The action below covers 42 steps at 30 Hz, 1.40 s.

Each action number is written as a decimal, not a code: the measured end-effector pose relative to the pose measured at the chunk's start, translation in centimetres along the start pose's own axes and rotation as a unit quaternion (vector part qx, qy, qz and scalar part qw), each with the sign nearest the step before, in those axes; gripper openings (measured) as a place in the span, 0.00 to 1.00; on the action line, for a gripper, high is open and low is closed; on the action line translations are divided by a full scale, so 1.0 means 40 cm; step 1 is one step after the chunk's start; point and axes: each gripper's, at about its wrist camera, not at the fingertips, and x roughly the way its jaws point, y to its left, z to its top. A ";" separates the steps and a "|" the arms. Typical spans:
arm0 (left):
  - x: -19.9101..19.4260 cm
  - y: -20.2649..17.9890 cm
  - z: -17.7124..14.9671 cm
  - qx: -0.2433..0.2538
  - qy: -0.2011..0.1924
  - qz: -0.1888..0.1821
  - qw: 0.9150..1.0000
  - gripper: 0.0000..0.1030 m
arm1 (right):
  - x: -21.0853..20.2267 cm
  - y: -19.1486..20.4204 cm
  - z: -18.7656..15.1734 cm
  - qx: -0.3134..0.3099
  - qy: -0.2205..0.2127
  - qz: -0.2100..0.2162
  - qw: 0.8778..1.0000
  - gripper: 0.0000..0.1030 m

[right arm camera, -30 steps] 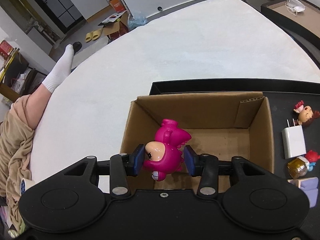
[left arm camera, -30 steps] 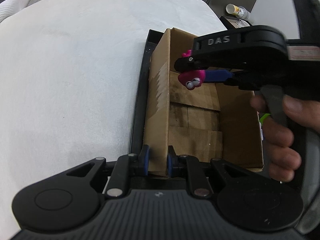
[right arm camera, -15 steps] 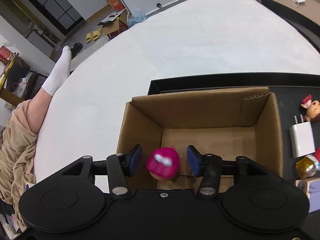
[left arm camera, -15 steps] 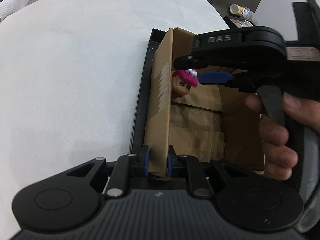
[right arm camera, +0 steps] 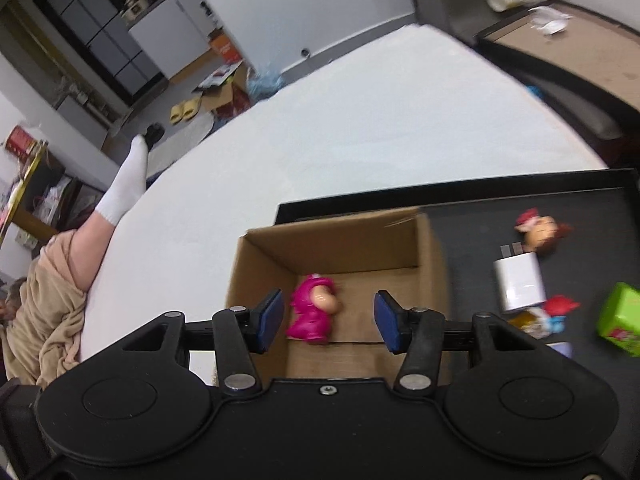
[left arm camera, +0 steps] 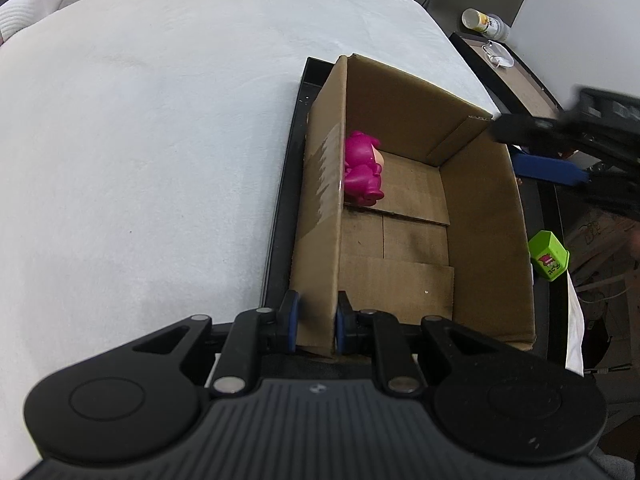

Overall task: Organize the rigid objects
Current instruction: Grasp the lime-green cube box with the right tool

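Note:
A magenta toy figure [left arm camera: 362,174] [right arm camera: 314,310] lies on the floor of the open cardboard box [left arm camera: 484,216] [right arm camera: 360,240], against its left wall. My left gripper [left arm camera: 314,326] is shut on the near end of that left wall. Above the box, my right gripper [right arm camera: 328,318] is open with nothing between its blue pads; the toy lies well below them. In the left wrist view the right gripper [left arm camera: 560,156] shows at the right edge, past the box's far right corner.
The box stands on a black tray [right arm camera: 500,204] on a white-covered table [left arm camera: 160,120]. On the tray to the right lie a doll head [right arm camera: 538,230], a white charger [right arm camera: 520,286], a green block [right arm camera: 620,318] [left arm camera: 548,256] and a small red-and-blue figure [right arm camera: 554,312]. A person's socked leg [right arm camera: 120,192] rests at the left.
My right gripper opened and let go of the magenta toy, which dropped onto the box floor. The gripper then rose and drew away to the right. The left gripper kept its hold.

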 end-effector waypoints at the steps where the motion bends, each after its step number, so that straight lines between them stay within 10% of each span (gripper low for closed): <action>1: 0.000 0.000 0.000 0.000 0.000 0.000 1.000 0.16 | -0.009 -0.008 0.002 0.002 -0.004 -0.003 1.000 0.50; 29: 0.023 -0.057 -0.004 0.032 0.000 0.053 0.998 0.16 | -0.101 -0.398 -0.069 0.150 -0.099 -0.163 0.970 0.61; 42: 0.044 -0.067 0.002 0.039 0.007 0.069 0.997 0.16 | 0.020 -0.423 -0.091 0.129 -0.056 -0.242 0.960 0.64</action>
